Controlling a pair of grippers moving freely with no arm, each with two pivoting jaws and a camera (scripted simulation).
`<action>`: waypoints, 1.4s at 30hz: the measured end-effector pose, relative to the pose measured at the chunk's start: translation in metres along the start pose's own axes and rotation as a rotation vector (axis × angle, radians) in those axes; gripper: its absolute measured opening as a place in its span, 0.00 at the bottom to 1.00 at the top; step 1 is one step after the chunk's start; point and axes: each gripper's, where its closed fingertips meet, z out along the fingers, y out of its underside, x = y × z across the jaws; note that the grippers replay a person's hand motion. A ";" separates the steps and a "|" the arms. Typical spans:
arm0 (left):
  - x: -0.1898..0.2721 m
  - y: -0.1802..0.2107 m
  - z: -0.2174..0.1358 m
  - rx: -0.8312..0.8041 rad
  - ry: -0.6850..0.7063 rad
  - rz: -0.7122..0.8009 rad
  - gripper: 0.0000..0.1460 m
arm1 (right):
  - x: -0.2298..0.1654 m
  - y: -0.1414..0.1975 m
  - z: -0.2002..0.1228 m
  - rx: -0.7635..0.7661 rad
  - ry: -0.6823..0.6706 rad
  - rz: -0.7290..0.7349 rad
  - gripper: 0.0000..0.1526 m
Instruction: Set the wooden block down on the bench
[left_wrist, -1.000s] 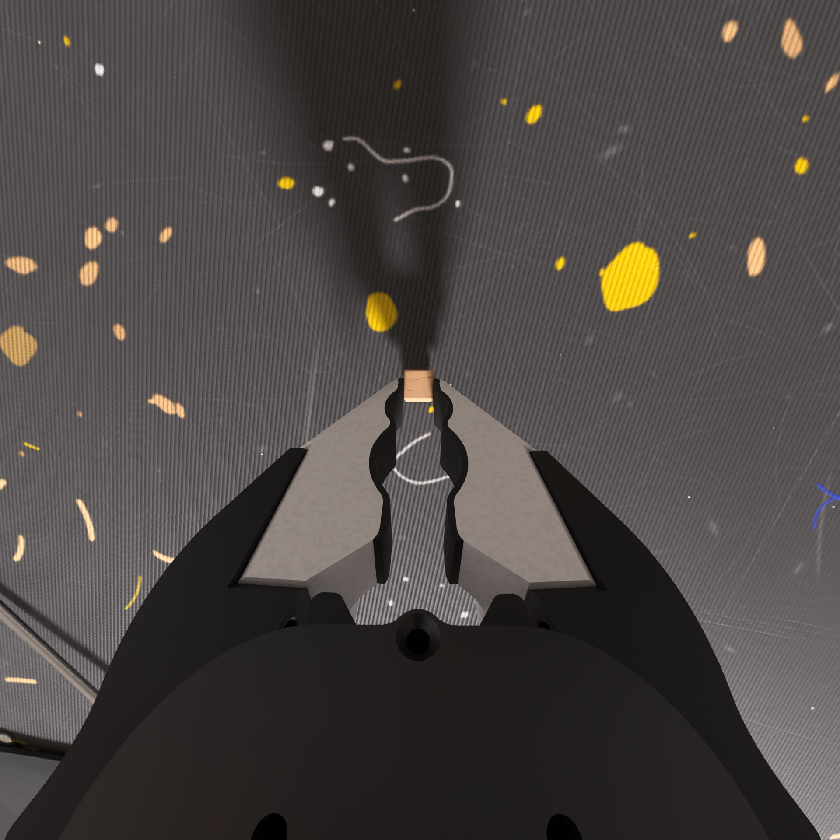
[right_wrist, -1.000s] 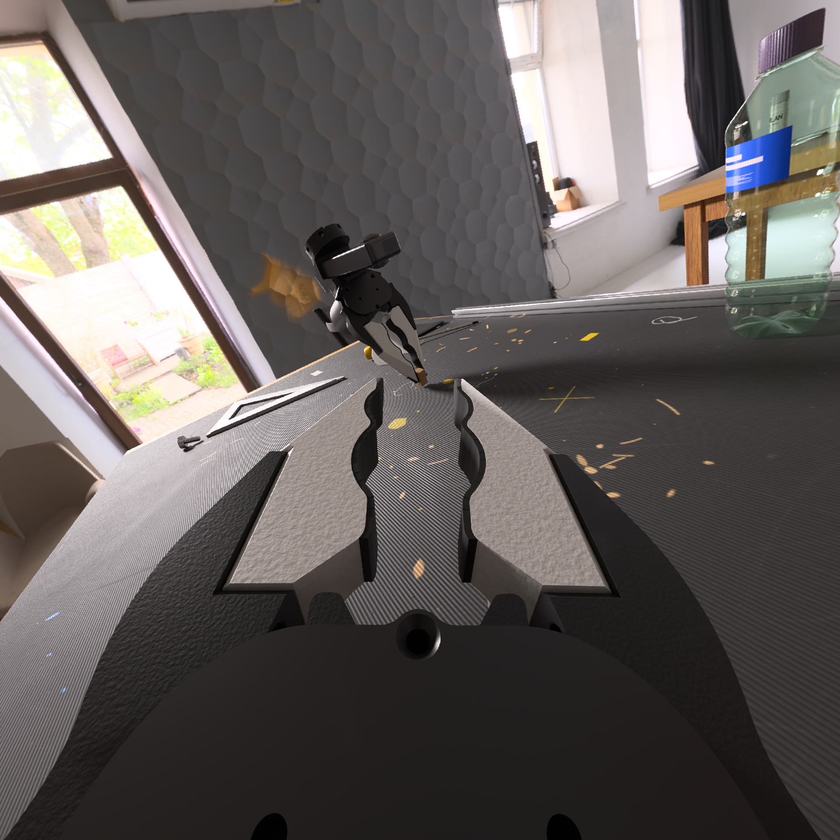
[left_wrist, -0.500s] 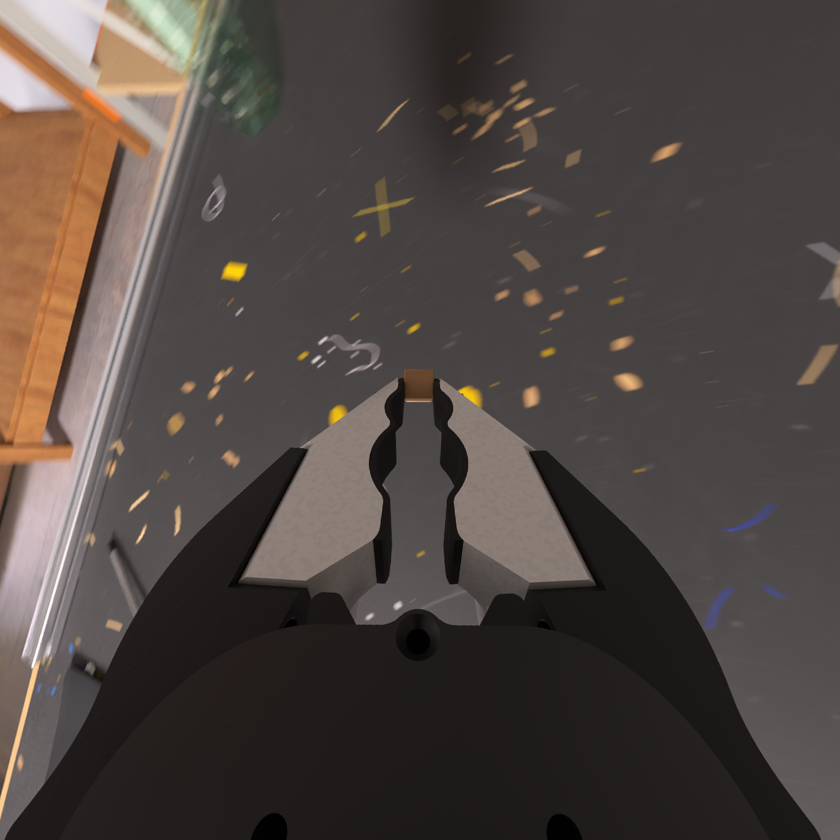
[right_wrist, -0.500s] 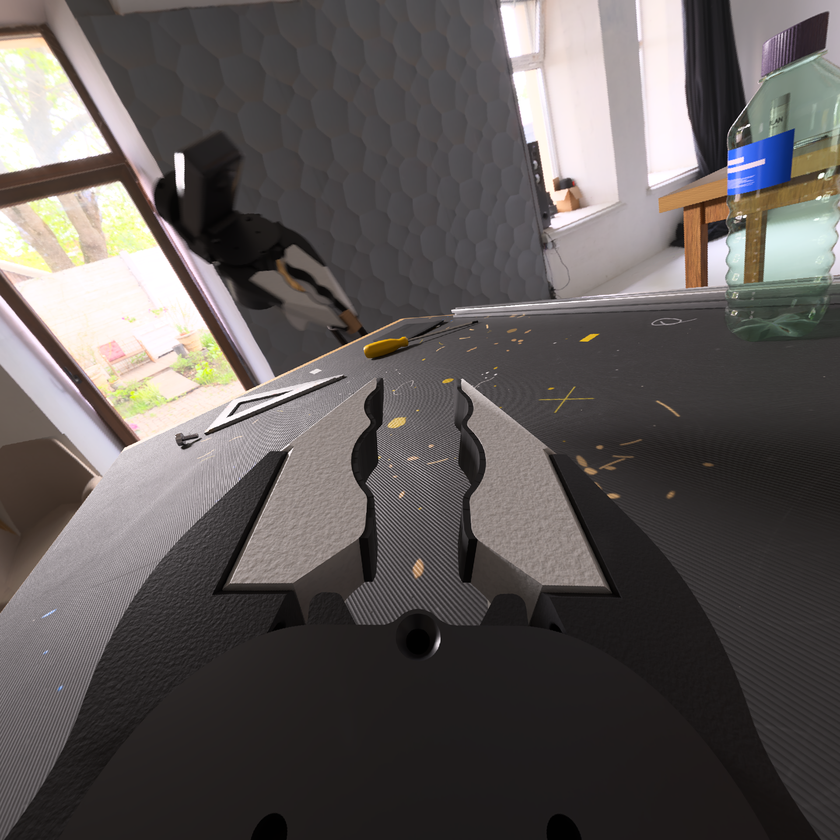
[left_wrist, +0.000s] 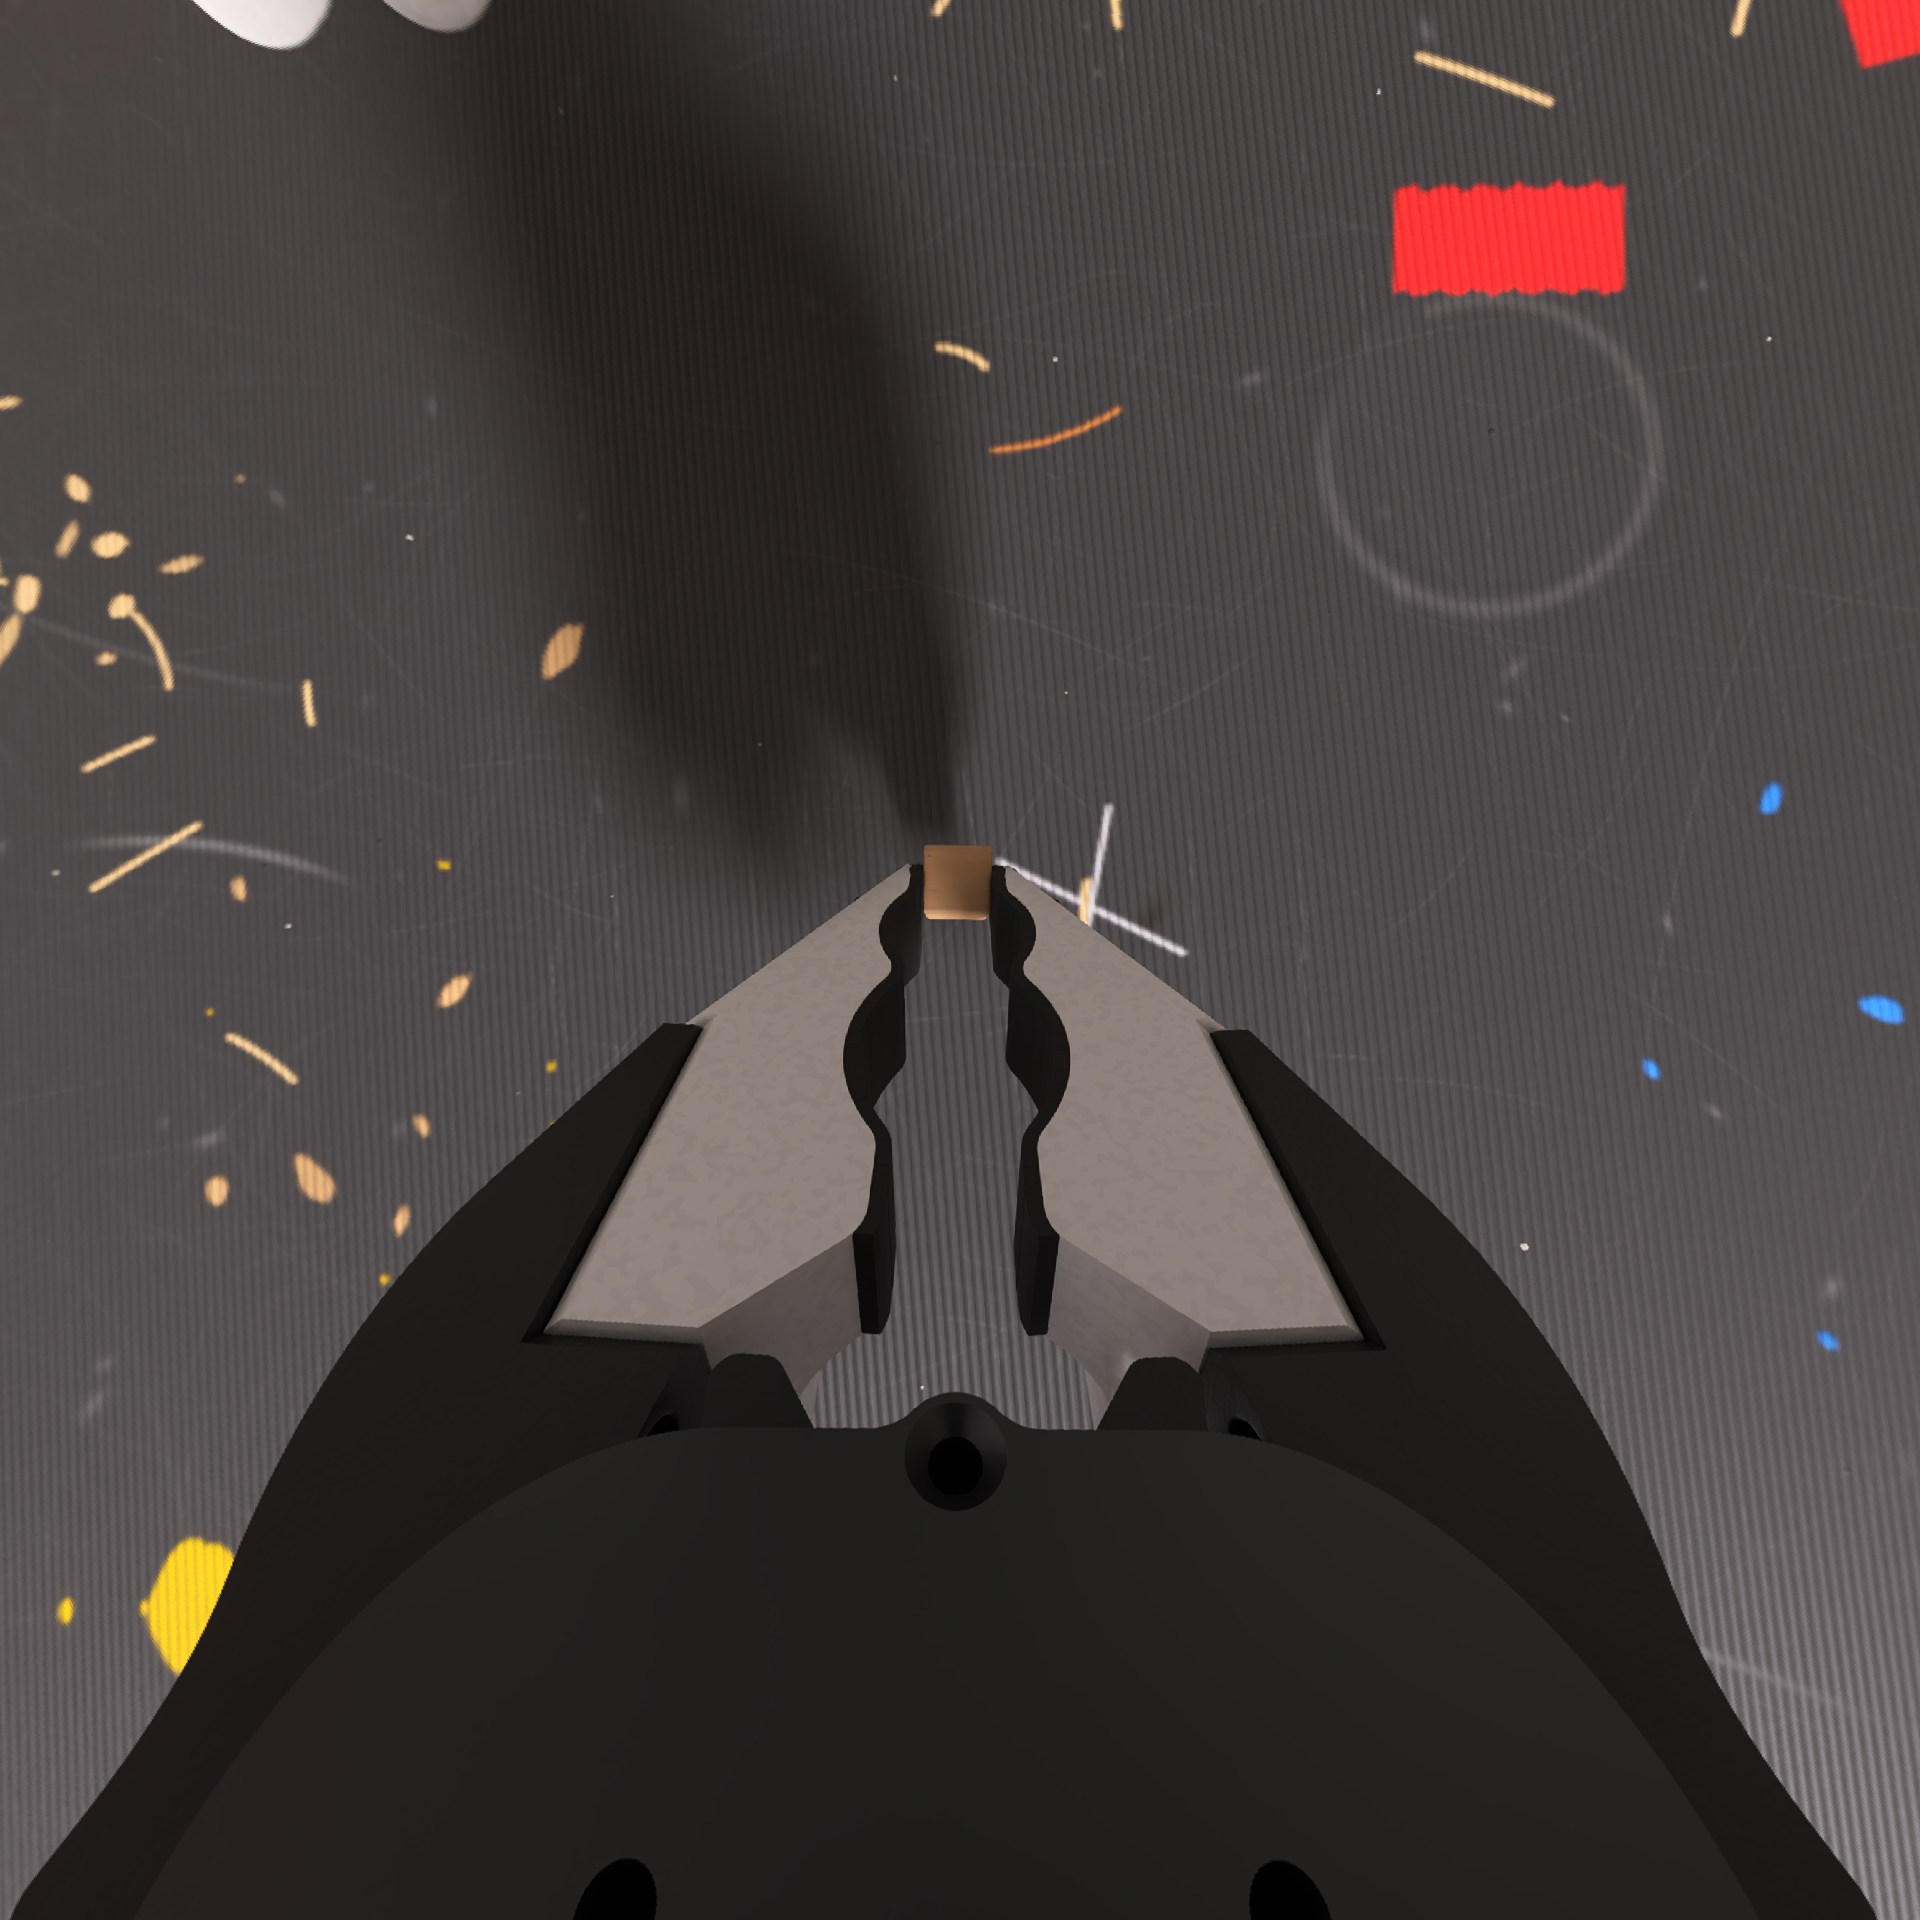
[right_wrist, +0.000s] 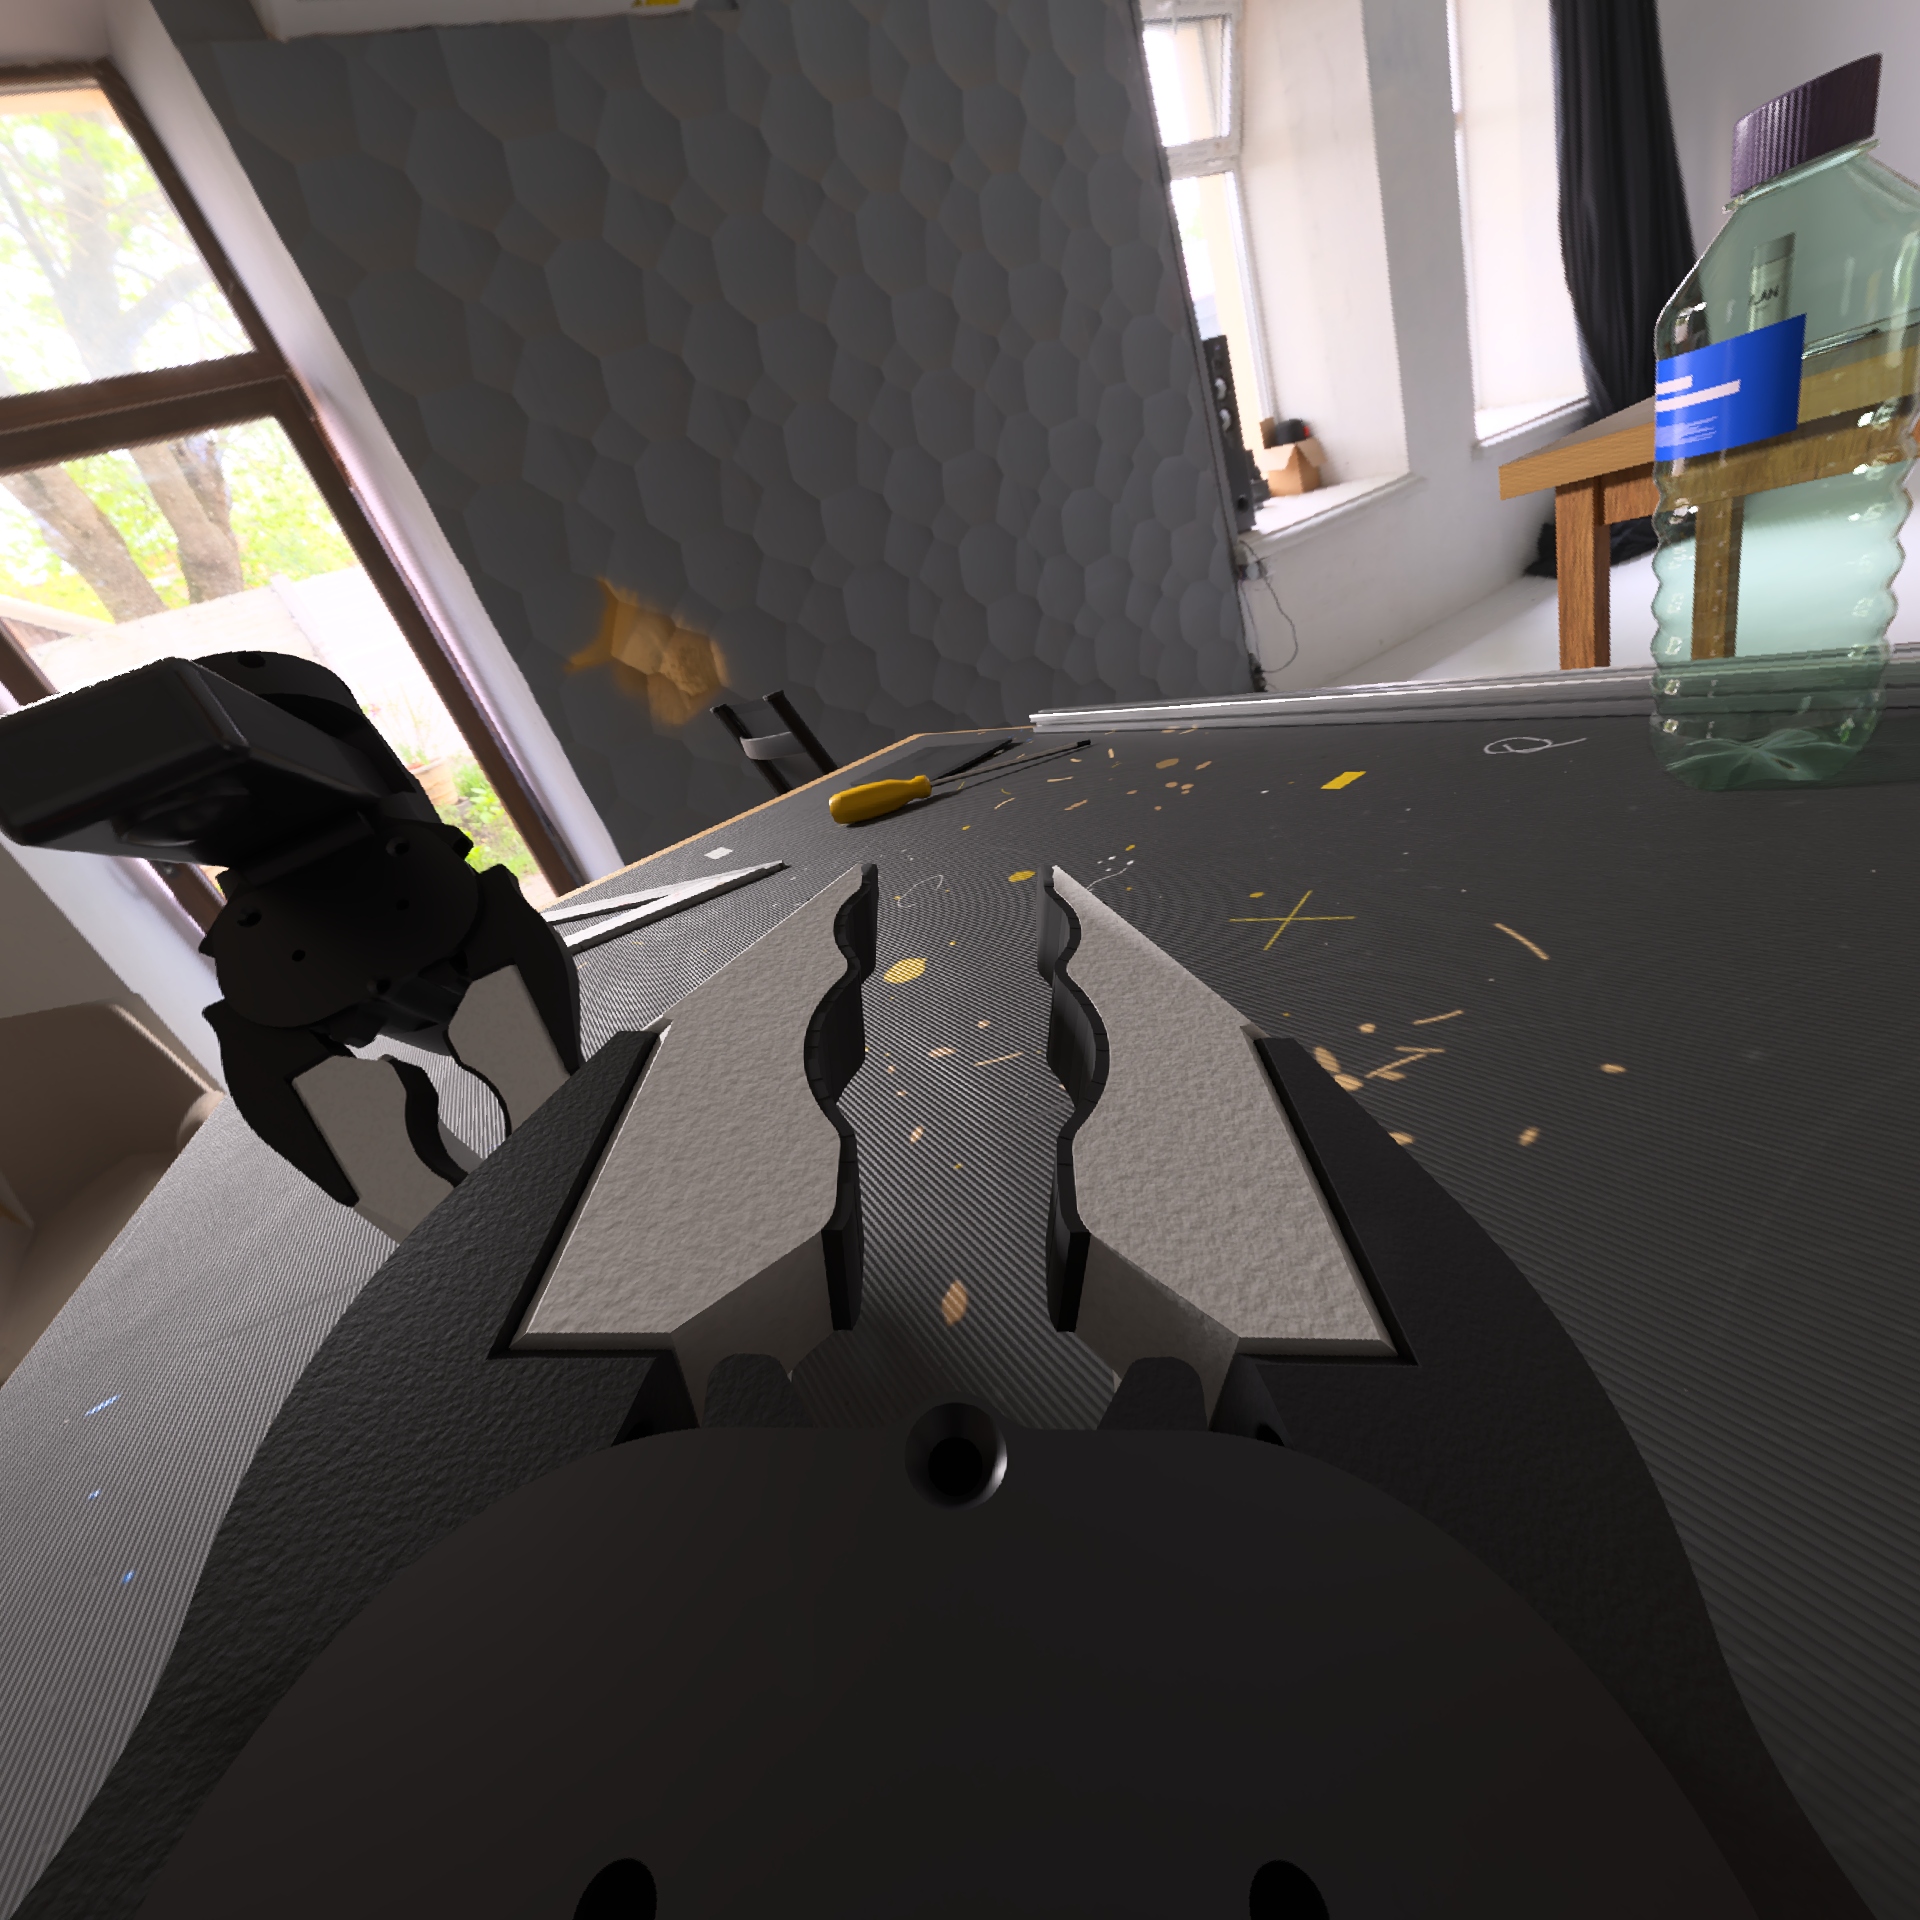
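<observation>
My left gripper (left_wrist: 956, 885) is shut on a small wooden block (left_wrist: 956, 896), pinched at its fingertips. It points down at the dark grey bench (left_wrist: 1351, 727). Its shadow runs right up to the block, so the block is at or just above the surface; I cannot tell if it touches. My right gripper (right_wrist: 958, 883) is open and empty, low over the bench (right_wrist: 1558, 1247). In the right wrist view the left gripper's body (right_wrist: 343, 935) is close on the left, its tips hidden behind my right gripper.
A clear bottle (right_wrist: 1787, 468) with a blue label stands at the far right. A yellow-handled screwdriver (right_wrist: 883, 798) and a metal set square (right_wrist: 665, 899) lie near the far left edge. Red rectangles (left_wrist: 1507, 239) mark the bench beyond the block.
The left gripper rose off the bench, swung left, and has come down close beside the right gripper, still holding the block. The right gripper has not moved.
</observation>
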 end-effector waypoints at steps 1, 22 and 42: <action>0.001 0.001 0.002 -0.006 0.005 -0.001 0.08 | 0.000 0.000 0.000 -0.001 -0.001 -0.003 0.20; -0.054 0.020 -0.087 0.051 -0.212 -0.124 0.14 | -0.001 0.000 0.000 0.001 0.001 -0.009 0.20; -0.302 0.231 -0.190 -0.297 -0.540 -0.579 0.11 | 0.003 0.000 -0.001 0.007 0.008 0.024 0.20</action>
